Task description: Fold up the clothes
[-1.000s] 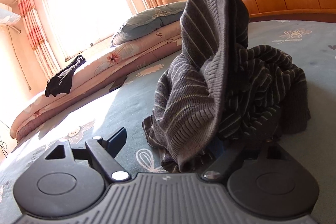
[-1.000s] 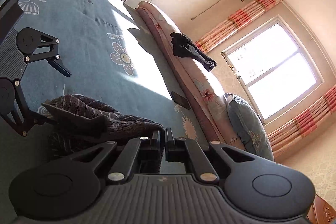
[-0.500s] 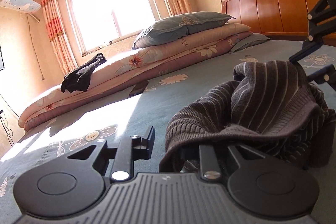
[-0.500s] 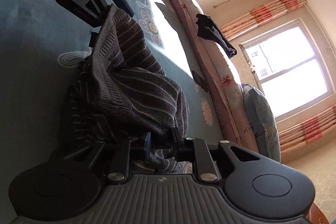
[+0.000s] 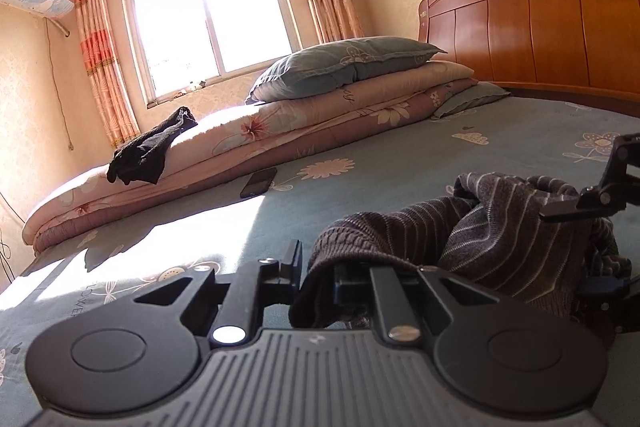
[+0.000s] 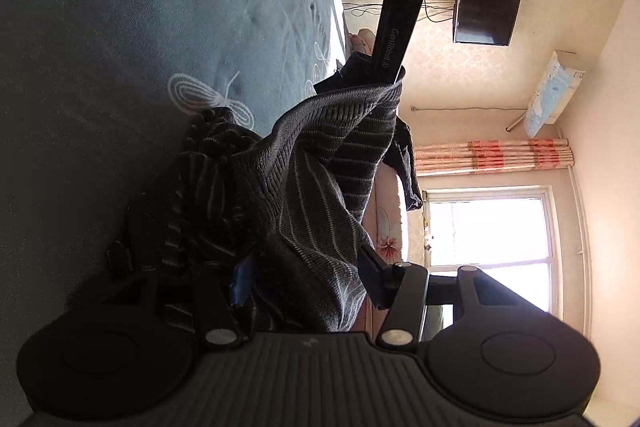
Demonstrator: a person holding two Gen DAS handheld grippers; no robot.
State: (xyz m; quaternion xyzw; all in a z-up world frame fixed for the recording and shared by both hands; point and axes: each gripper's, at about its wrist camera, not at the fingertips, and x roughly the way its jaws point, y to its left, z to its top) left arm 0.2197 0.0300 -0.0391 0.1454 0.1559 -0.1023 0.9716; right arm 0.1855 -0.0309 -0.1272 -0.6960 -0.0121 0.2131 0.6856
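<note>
The left gripper [image 5: 316, 269] has its fingers closing on a ribbed edge of the striped sweater [image 5: 500, 227], which lies bunched on the bed [image 5: 360, 195] ahead. The right gripper [image 6: 308, 279] has its fingers opening, sweater folds draped loosely between them.

The left claw [image 6: 360, 75] reads "GenRobot.AI" along its arm; the bedsheet [image 5: 400, 195] shows part of "FLOWER", at seven o'clock.
</note>
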